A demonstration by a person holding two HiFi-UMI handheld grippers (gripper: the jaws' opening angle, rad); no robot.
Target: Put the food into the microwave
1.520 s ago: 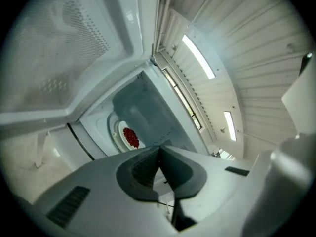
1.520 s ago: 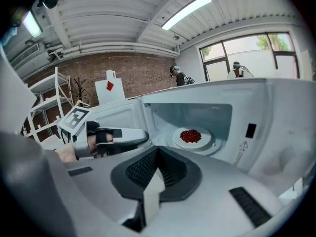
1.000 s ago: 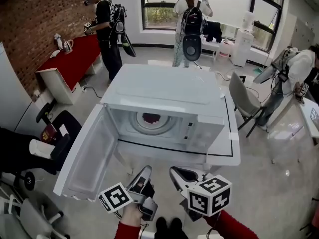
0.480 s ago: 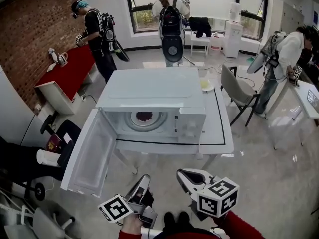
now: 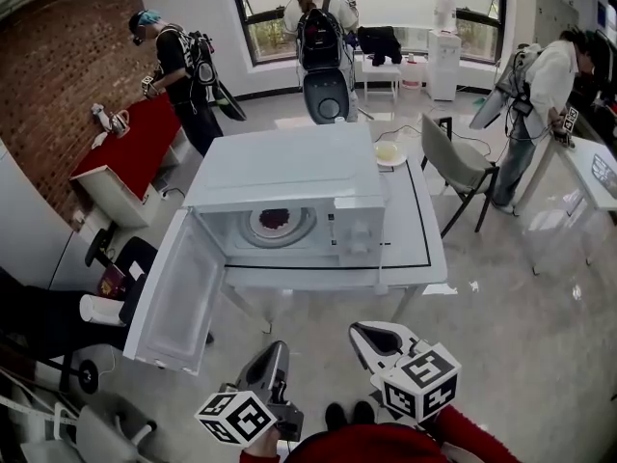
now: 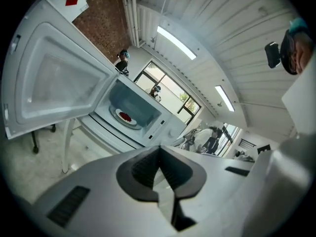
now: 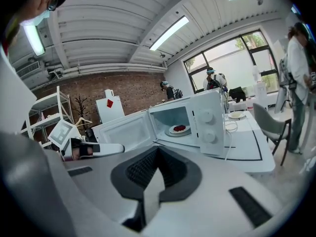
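At six o'clock in the head view, left gripper [image 5: 277, 350]: jaws pressed together, nothing between them, tips aimed toward twelve.
Right gripper [image 5: 360, 332]: at five o'clock, jaws likewise closed tip to tip and empty.
Microwave [image 5: 289, 172]: at twelve o'clock from both grippers and well apart from them, on the white table [image 5: 415, 249].
Door [image 5: 174, 292]: swung wide open toward eight o'clock of the cavity.
Food [image 5: 275, 220]: a dark red heap on a plate [image 5: 289, 231] inside the cavity.
Step in hand: probably closing the door. It is best to step in, push its free edge with closed jaws, and follow the arc until it latches.
Hard to make out: what the food is, and the door latch. The person's hands are cut off at six o'clock.
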